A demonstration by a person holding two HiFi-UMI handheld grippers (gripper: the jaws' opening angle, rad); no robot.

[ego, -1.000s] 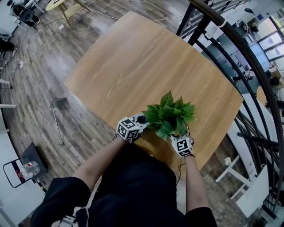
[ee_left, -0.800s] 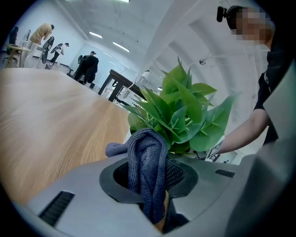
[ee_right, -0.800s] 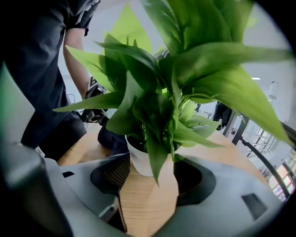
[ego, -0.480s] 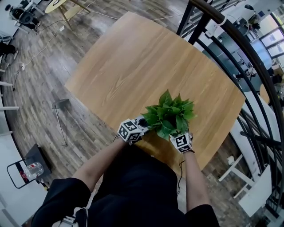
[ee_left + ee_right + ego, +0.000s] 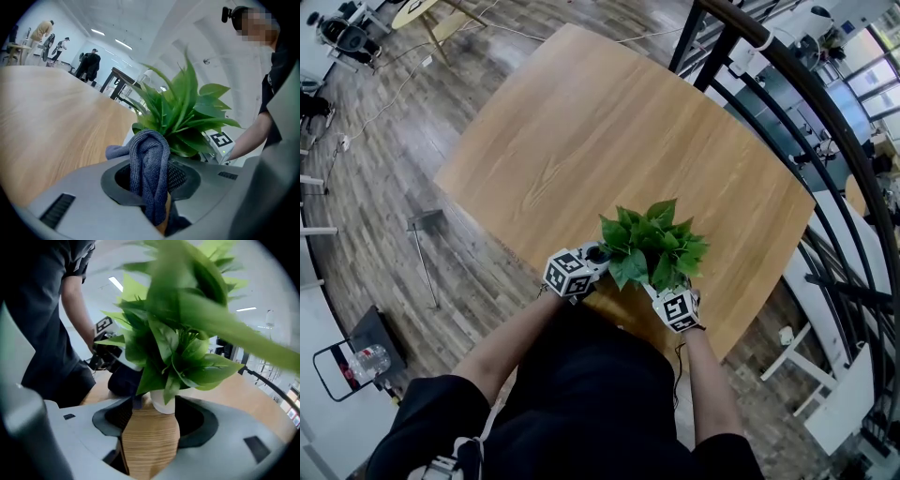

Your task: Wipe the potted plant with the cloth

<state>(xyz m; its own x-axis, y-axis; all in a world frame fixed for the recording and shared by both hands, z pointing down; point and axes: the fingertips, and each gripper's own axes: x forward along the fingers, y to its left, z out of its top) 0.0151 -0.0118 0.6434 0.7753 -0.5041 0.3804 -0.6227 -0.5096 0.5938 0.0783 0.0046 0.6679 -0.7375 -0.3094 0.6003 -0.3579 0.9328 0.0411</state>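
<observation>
Cloth [image 5: 149, 159] between left gripper's [image 5: 155, 190] jaws, beside plant [image 5: 185, 112]

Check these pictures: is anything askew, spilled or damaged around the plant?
Nothing stands out. The potted plant stands upright on the table with no spill visible, and the cloth sits bunched in the left tongs.
</observation>
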